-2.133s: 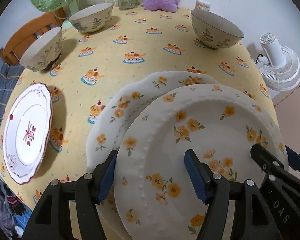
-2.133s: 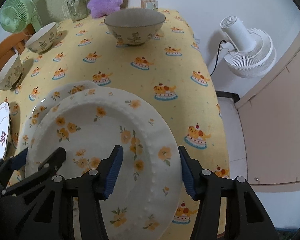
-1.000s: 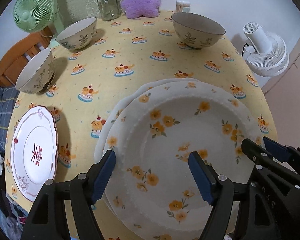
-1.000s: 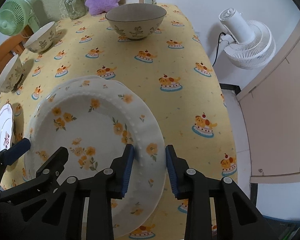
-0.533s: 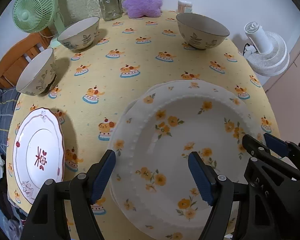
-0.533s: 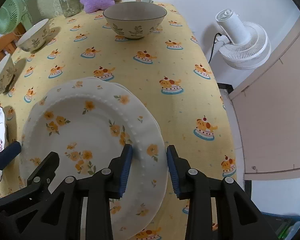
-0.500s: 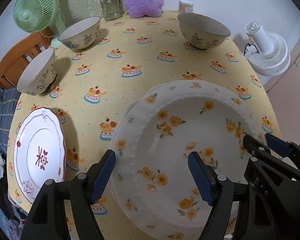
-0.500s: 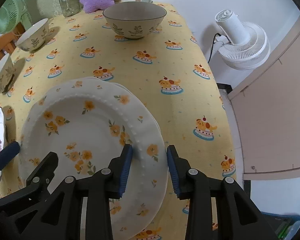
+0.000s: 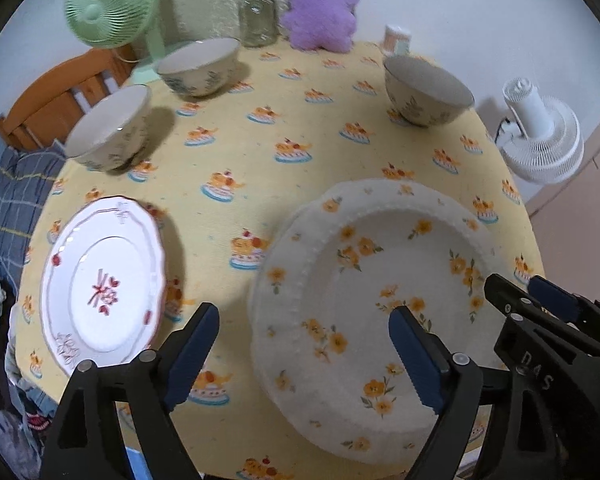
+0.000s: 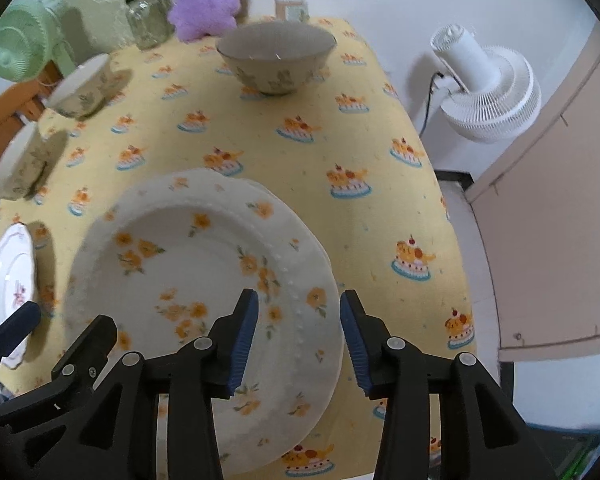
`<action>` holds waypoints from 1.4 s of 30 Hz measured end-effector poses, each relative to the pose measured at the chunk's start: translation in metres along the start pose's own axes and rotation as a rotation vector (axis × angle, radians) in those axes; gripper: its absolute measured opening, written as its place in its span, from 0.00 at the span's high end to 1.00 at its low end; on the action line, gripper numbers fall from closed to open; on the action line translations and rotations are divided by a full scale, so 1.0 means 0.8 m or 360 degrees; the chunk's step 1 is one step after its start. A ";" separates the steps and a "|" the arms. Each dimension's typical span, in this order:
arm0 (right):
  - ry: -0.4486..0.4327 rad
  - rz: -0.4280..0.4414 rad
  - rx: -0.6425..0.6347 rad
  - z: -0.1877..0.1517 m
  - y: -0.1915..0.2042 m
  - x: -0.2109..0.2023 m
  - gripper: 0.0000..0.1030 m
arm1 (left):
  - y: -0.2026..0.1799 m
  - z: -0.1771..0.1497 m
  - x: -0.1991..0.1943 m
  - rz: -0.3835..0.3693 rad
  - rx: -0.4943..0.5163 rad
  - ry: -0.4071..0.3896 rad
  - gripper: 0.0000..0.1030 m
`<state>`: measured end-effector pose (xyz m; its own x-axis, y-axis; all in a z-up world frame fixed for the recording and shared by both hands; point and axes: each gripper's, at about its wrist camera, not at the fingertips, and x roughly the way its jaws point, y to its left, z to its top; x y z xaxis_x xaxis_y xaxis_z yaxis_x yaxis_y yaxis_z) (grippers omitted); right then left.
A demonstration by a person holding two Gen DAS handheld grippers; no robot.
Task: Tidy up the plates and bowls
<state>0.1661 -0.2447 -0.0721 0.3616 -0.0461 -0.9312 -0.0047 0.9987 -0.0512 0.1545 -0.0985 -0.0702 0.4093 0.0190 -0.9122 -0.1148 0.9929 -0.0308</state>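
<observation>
While both of your tools hang above the flowered plate (image 10: 204,280), note the stock around it. Flowered plate: lies on a second plate of the same pattern, whose rim (image 10: 236,179) shows at the far edge, near the table's front edge. Right gripper (image 10: 296,334): jaws moderately apart, straddling that plate's right rim, gripping nothing. Left gripper (image 9: 304,356): jaws wide, empty, over that plate's left rim. Red-patterned plate (image 9: 100,284): well to the left of the flowered plate. Three bowls: one (image 10: 276,58) beyond the flowered plate, two (image 9: 198,66) (image 9: 108,128) far to its left. Risks, as a judgement: the stack sits close to the table edge, so a nudge from either tool could push it off; glazed rims may slip from a shallow pinch; closing over both rims at once could lift two plates and drop one.
</observation>
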 end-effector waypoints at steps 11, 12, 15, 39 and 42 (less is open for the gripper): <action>-0.0159 0.0022 0.0046 0.004 0.048 -0.061 0.29 | 0.069 0.012 -0.041 -0.0060 -0.0013 -0.0114 0.07; -0.0175 0.0020 0.0050 0.003 0.059 -0.068 0.29 | 0.080 0.014 -0.047 -0.0052 0.0005 -0.0138 0.07; -0.0189 -0.0024 0.0040 0.001 0.087 -0.079 0.29 | 0.102 0.018 -0.056 -0.0051 0.0045 -0.0162 0.07; -0.0251 0.0120 0.0058 -0.007 0.284 -0.058 0.29 | 0.274 0.020 -0.024 -0.0044 0.0153 -0.0226 0.10; -0.0219 0.0167 -0.0019 -0.006 0.304 -0.039 0.29 | 0.283 0.020 -0.003 -0.0041 0.0125 -0.0181 0.10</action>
<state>0.1491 -0.0006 -0.0570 0.4828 0.0626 -0.8735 -0.0599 0.9975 0.0383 0.1417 0.1285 -0.0682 0.5118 0.0023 -0.8591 -0.0337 0.9993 -0.0175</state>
